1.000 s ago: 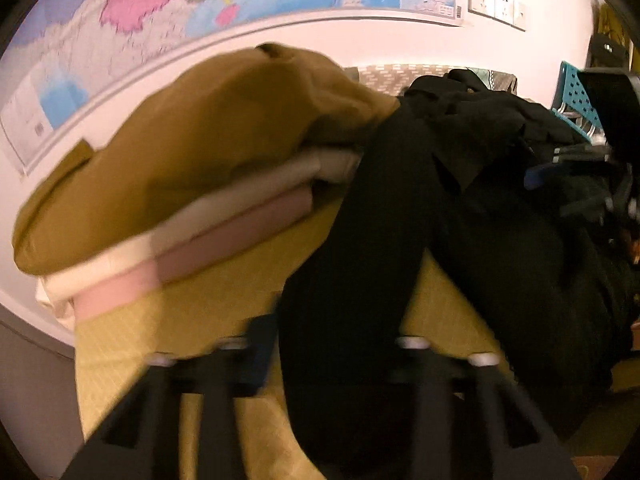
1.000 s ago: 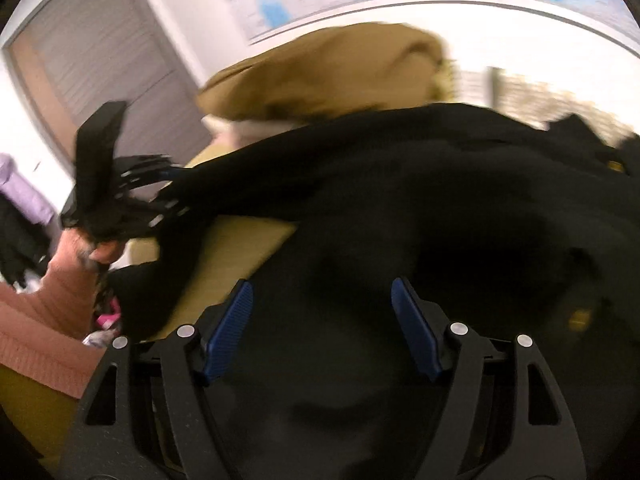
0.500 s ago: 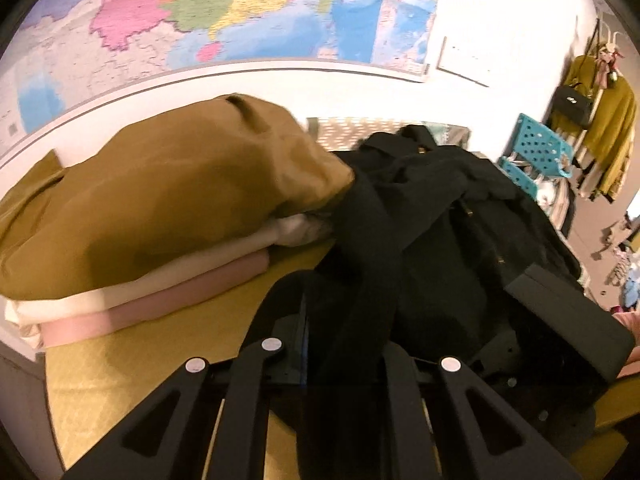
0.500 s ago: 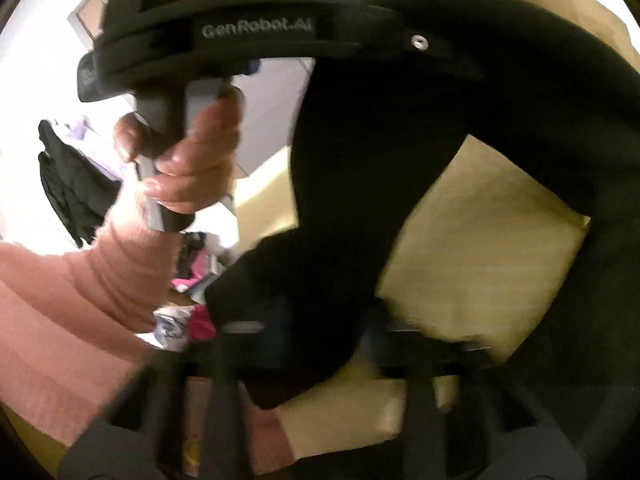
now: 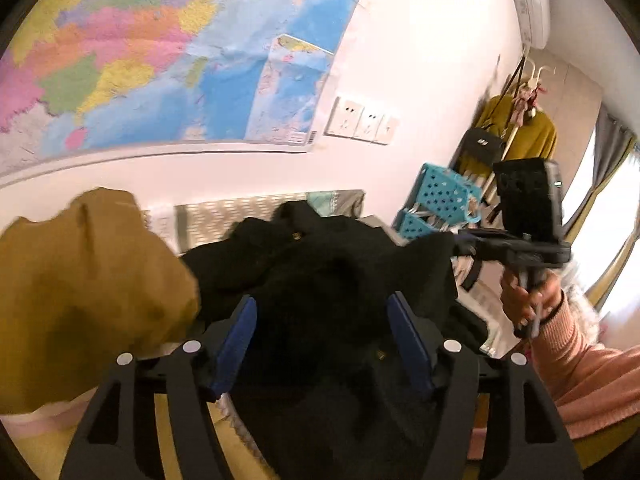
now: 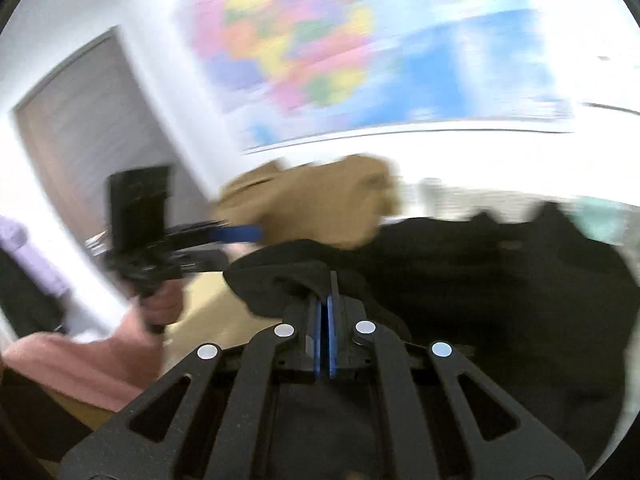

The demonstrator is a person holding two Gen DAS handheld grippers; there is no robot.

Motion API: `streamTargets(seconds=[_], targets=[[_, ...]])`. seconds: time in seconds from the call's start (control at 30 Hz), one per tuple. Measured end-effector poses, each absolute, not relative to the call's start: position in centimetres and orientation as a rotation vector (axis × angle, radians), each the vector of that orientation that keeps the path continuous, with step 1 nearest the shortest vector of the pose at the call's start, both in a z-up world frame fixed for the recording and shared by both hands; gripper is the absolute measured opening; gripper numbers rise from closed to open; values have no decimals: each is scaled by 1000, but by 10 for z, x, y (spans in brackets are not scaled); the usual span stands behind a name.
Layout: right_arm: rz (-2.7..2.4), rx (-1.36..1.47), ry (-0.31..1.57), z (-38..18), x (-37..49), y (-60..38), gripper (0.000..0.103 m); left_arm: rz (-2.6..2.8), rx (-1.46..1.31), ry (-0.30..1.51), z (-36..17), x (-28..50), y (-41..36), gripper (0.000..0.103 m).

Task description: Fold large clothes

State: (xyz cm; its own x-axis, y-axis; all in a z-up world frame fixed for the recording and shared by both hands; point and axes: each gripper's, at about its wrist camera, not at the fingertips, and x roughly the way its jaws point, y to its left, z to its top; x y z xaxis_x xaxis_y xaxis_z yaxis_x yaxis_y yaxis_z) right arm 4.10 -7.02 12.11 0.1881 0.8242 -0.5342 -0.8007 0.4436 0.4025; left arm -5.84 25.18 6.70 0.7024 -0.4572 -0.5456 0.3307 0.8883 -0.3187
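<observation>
A large black garment (image 5: 332, 280) lies crumpled on the yellow surface (image 5: 180, 440). My left gripper (image 5: 325, 316) hovers over it with its jaws opening. The black cloth sits between the blue pads (image 5: 236, 336), which do not press on it. My right gripper (image 6: 326, 308) is shut, and a fold of the black garment (image 6: 480, 280) is pinched at its tip. In the left wrist view the right gripper (image 5: 464, 242) lifts the garment's right edge, held by a hand in a pink sleeve (image 5: 580, 372). The left gripper (image 6: 236, 236) appears blurred at the left of the right wrist view.
A folded stack with a brown garment (image 5: 88, 288) on top stands to the left, against the black one. A wall map (image 5: 160, 60) and sockets (image 5: 360, 120) are behind. Turquoise baskets (image 5: 444, 196) and a coat rack (image 5: 520, 136) stand at the right, a door (image 6: 92, 140) at the far left.
The left jaws were closed on the black cloth and now stand apart; that gripper rose and tilted upward. The right jaws closed on a fold of the black garment and swung up.
</observation>
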Motion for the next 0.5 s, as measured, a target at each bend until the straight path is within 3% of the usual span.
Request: streamTargets(seconds=[0.1, 0.17, 0.2, 0.23, 0.3, 0.37, 0.5], targets=[[967, 37, 852, 102, 75, -110, 3, -405, -210, 709, 50, -41, 253, 65], [888, 22, 956, 70, 94, -129, 9, -315, -164, 782, 30, -28, 251, 64], [820, 31, 1040, 49, 106, -139, 26, -283, -138, 808, 23, -24, 251, 64], [724, 3, 1091, 32, 114, -148, 50, -245, -94, 838, 12, -21, 247, 64], [612, -7, 1095, 15, 117, -170, 61, -186, -34, 901, -9, -11, 241, 64], [627, 61, 1087, 12, 113, -184, 63, -173, -42, 959, -28, -4, 240, 64], [739, 44, 966, 33, 98, -183, 88, -173, -53, 980, -41, 8, 233, 66]])
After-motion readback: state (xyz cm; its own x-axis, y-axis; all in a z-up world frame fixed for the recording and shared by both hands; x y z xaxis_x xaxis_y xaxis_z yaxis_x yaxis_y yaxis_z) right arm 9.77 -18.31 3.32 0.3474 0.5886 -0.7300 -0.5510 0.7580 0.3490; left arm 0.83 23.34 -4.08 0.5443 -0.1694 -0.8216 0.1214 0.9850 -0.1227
